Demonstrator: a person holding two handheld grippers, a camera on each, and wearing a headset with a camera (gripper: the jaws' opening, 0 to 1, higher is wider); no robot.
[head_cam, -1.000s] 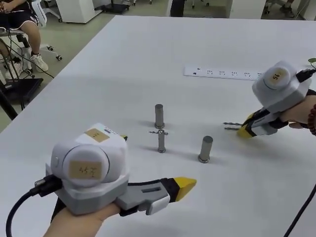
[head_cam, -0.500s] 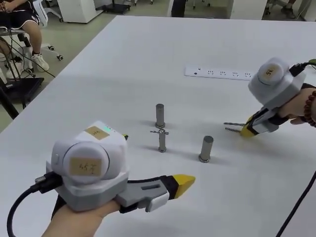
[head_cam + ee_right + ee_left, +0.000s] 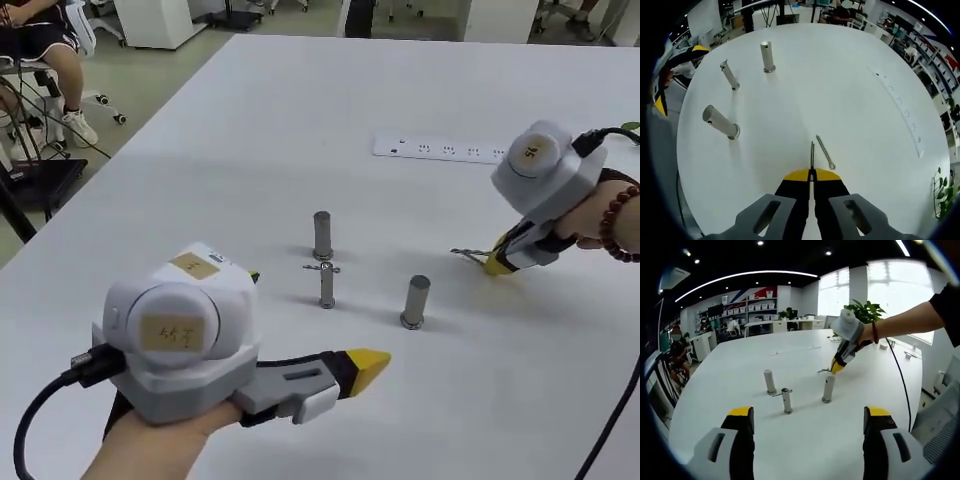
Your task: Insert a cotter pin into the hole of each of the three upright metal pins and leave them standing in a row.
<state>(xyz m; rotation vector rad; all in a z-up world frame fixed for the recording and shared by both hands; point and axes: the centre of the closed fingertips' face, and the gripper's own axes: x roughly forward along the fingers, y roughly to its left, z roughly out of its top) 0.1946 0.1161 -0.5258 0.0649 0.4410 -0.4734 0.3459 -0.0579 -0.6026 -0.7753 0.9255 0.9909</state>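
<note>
Three grey metal pins stand upright mid-table: a back pin point(image 3: 322, 235), a middle pin point(image 3: 327, 284) with a cotter pin crosswise through its top, and a right pin point(image 3: 415, 301). My right gripper point(image 3: 494, 264) rests low on the table to their right, shut on a thin cotter pin point(image 3: 812, 151) that sticks out ahead of its tips. A second cotter pin point(image 3: 825, 152) lies loose on the table just beside it. My left gripper point(image 3: 810, 415) hovers open and empty at the near side, with the three pins point(image 3: 786, 400) ahead of it.
A white power strip point(image 3: 440, 150) lies on the table beyond the pins. The white table point(image 3: 250, 130) is wide and bare around the work. A seated person and office chairs point(image 3: 40, 60) are off the far left edge.
My right gripper has tipped more upright and its body has shifted slightly left, tips staying by the cotter pins. The left gripper and the three pins have hardly moved.
</note>
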